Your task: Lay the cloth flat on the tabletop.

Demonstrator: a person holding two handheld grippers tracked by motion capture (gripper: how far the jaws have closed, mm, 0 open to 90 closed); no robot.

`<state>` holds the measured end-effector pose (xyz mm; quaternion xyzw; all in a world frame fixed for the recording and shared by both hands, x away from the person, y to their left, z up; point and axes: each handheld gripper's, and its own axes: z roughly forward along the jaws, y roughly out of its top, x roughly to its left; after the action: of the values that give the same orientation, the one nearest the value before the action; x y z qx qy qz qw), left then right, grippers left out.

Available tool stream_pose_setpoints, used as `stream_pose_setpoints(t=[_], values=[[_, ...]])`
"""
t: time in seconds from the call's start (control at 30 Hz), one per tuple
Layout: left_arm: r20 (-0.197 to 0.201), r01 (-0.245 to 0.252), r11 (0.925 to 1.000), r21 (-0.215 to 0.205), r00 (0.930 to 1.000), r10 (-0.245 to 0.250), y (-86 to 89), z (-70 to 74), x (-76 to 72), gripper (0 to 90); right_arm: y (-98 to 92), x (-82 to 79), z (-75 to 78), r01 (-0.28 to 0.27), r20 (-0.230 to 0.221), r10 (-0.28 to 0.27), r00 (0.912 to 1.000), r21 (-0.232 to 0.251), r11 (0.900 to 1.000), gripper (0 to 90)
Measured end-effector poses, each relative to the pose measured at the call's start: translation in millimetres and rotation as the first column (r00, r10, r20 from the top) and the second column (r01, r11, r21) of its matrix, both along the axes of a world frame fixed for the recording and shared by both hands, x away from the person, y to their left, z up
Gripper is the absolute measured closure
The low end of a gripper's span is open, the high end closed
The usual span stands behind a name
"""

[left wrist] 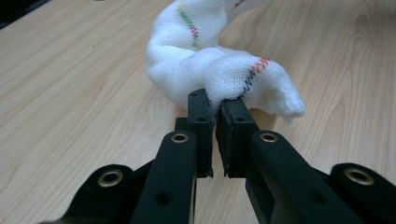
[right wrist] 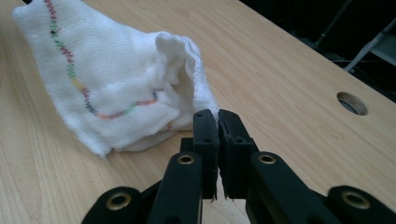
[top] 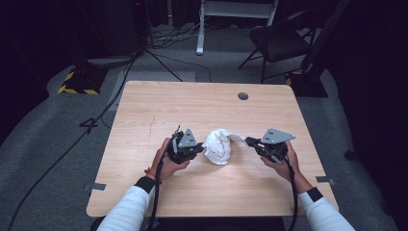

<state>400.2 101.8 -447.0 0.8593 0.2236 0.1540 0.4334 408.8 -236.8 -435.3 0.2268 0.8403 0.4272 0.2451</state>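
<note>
On the desk (top: pixel 159 103), a little nearer my side than the middle, I see a white cloth (top: pixel 217 145) bunched up between my two tools. My left tool (top: pixel 198 148) sits at the cloth's left end and my right tool (top: pixel 250 141) at its right end, with a thin strip of fabric drawn out toward the right one.

In the left gripper view, the left tool (left wrist: pixel 217 112) is clenched on a fold of the cloth (left wrist: pixel 196 60); the fabric bulges out just above the black jaws, and a line of red, green and dark stitching runs along its hem. The rest of the cloth trails away over the wood, and I cannot tell how much of it rests on the desk.

In the right gripper view, the right tool (right wrist: pixel 217 120) is clamped on a thin edge of the cloth (right wrist: pixel 102 88), with the jaws nearly together and white fabric pinched between them. The body of the cloth lies to the left of the jaws, folded in layers, with coloured zigzag stitching across its face.

A round hole (top: pixel 243 96) sits in the desk near its far edge, well apart from the cloth. Beyond the desk stands a dark chair (top: pixel 281 43) on the grey floor (top: pixel 43 144).
</note>
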Motion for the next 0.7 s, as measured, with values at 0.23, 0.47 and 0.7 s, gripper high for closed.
stream_pose_setpoints(t=[0.23,0.47,0.7], values=[[-0.007,-0.022,0.9989,-0.042,0.9997,0.021,21.2,8.4,0.5,85.2,-15.3,-1.3,8.7,0.039,0.01,-0.039,0.9992,0.056,0.998,87.2],[-0.027,-0.027,0.9984,-0.049,0.9993,0.026,36.8,13.1,-2.8,85.5,-29.7,-6.2,14.6,0.07,-0.017,-0.068,0.9975,0.107,0.992,87.7],[-0.067,-0.064,0.9979,0.015,0.9957,0.064,43.3,1.8,3.0,85.7,-39.5,-3.8,6.0,0.112,-0.064,-0.107,0.9922,0.084,0.99,88.0]])
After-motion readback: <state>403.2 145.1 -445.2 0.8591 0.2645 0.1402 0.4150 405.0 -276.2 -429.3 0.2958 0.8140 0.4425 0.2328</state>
